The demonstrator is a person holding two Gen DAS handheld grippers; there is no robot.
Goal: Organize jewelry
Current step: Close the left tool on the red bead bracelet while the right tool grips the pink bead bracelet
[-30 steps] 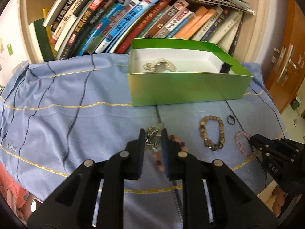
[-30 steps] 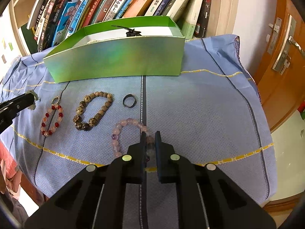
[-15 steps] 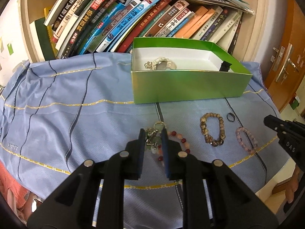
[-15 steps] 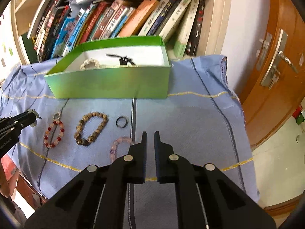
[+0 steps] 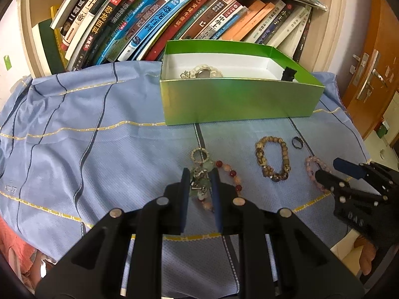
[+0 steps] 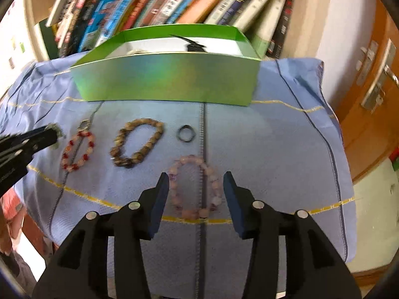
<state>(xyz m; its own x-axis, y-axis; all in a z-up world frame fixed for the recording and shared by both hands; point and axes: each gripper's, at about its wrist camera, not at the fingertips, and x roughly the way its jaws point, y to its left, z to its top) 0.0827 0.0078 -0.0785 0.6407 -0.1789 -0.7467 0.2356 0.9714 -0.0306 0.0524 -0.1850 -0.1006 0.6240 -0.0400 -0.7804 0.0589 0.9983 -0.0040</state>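
Pink bracelet lies flat, long axis running toward the green box. Right gripper, opening, straddles it untouched; left gripper pinches a charm cluster.

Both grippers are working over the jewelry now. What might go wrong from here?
The charm cluster pinched in the left gripper overlaps the red bead bracelet; lifting may drag it along. The right gripper is opening with the pink bracelet loose between its jaws; closing could nudge beads aside toward the cloth edge.
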